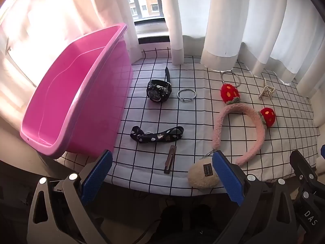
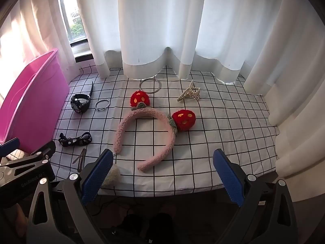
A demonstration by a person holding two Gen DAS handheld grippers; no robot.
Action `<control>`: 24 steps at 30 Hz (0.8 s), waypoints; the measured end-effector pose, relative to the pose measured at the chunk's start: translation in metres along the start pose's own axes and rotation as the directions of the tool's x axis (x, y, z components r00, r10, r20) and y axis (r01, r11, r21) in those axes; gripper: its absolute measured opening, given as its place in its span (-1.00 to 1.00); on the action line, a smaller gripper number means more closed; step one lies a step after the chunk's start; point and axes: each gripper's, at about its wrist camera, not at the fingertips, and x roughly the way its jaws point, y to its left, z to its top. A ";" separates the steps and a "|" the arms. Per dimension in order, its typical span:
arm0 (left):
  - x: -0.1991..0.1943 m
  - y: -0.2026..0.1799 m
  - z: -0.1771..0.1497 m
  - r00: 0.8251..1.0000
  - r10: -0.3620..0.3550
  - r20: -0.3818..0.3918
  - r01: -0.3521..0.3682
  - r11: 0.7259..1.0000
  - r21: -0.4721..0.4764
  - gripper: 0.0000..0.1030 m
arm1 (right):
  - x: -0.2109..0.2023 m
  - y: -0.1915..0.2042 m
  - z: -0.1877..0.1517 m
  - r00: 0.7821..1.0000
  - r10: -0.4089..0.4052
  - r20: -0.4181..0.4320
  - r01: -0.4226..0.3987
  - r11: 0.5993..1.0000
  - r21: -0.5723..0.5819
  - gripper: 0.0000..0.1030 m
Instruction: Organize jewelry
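from the left wrist view, the left gripper (image 1: 162, 174) hangs over the near edge of the table (image 1: 203, 109), which is covered in a white cloth with a black grid; its blue-padded jaws stand wide apart with nothing between them. a pink plastic bin (image 1: 67, 101) sits empty on the left of the table. beside it lie a black watch (image 1: 159, 90) and a thin silver bangle (image 1: 186, 95), then a dark patterned strap (image 1: 156, 135) and a brown hair clip (image 1: 170, 159) nearer the camera. a cream fuzzy keychain pouch (image 1: 201, 174) with a small dark label, too blurred to read, lies by the right pad. a pink fluffy headband (image 1: 239, 126) with two red strawberries lies to the right, with a silver ring (image 1: 230, 79) and a pearl claw clip (image 1: 267, 90) behind it. at the right edge, part of the other tool shows the letters "das". from the right wrist view, the right gripper (image 2: 162, 174) has its jaws spread wide and empty, the headband (image 2: 142, 134) just ahead between them. the bin (image 2: 34, 101) stands far left, the watch (image 2: 80, 102) and bangle (image 2: 102, 104) beside it, the ring (image 2: 150, 85) and pearl clip (image 2: 190, 94) near white curtains (image 2: 158, 30). the left tool at lower left bears partly readable printing, "genrobot ai".
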 end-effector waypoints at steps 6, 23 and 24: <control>0.003 0.002 0.001 0.999 -0.025 -0.020 0.025 1.000 -0.020 0.88 | 0.000 0.000 0.001 1.000 -0.001 0.001 0.001 1.000 -0.001 0.83; 0.005 0.003 0.001 1.000 -0.027 -0.013 0.026 0.999 -0.027 0.88 | 0.002 0.001 0.003 1.000 0.000 0.002 0.000 1.000 -0.001 0.83; 0.005 0.003 0.002 1.000 -0.026 -0.015 0.025 0.999 -0.026 0.88 | 0.002 0.001 0.003 1.000 0.000 0.001 0.000 1.000 0.000 0.83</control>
